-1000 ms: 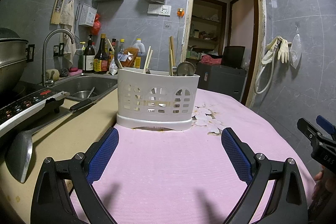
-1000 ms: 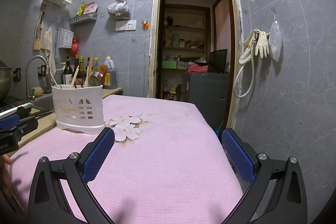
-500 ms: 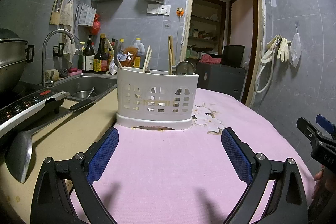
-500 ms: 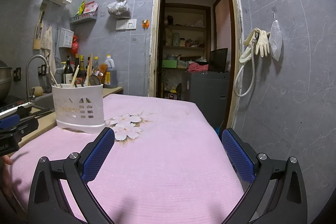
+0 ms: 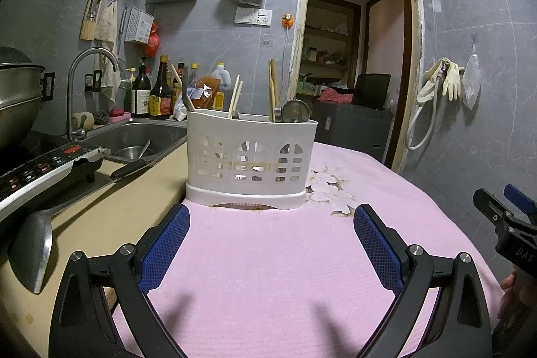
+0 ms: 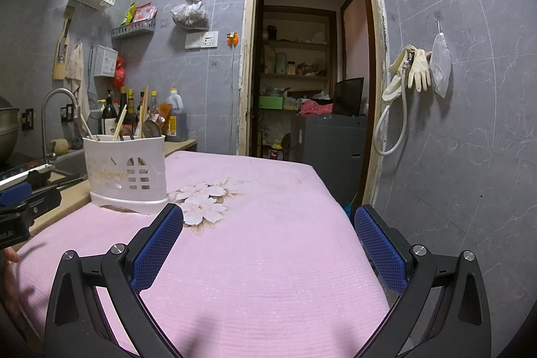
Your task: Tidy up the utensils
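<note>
Though barely anything has shifted over the last second, my left gripper (image 5: 270,235) has edged slightly nearer the white utensil caddy (image 5: 250,160), fingers wide apart and empty. My right gripper (image 6: 268,239) hangs likewise spread over the pink cloth (image 6: 268,250). Chopsticks (image 5: 272,89) and a metal ladle (image 5: 295,111) stand inside the caddy; either sorting looms, or it is finished.

Left gripper (image 5: 271,223) low over pink cloth (image 5: 268,274), jaws spread wide, nothing between. White utensil caddy (image 5: 250,158) upright just ahead, holding chopsticks (image 5: 272,89) and spoon (image 5: 295,111). Ladle (image 5: 32,252) on counter at left. Right gripper (image 5: 503,217) at right edge.
</note>
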`<move>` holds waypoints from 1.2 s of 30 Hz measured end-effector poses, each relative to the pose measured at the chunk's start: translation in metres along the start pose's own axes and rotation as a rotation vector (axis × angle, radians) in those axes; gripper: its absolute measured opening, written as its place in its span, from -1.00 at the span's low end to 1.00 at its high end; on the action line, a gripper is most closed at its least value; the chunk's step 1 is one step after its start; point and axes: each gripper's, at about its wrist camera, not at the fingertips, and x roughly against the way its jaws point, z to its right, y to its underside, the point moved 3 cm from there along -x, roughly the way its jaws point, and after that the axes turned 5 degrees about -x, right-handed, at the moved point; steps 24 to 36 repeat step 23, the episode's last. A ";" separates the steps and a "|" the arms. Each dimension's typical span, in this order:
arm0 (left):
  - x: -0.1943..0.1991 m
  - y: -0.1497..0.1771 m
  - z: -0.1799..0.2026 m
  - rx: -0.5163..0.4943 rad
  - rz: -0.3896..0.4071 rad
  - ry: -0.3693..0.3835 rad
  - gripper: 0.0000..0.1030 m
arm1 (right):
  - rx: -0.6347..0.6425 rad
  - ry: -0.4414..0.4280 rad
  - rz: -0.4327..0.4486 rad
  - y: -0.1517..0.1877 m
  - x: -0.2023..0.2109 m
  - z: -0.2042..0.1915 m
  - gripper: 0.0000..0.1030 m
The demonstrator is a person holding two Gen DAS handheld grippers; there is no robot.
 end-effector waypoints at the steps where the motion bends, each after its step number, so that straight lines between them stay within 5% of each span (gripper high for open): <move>1: 0.000 -0.001 0.000 -0.004 -0.004 -0.004 0.86 | 0.000 0.001 0.000 -0.001 0.000 0.001 1.00; 36: -0.003 0.000 -0.002 -0.036 -0.005 -0.017 0.86 | 0.000 -0.001 -0.001 0.000 0.000 -0.002 1.00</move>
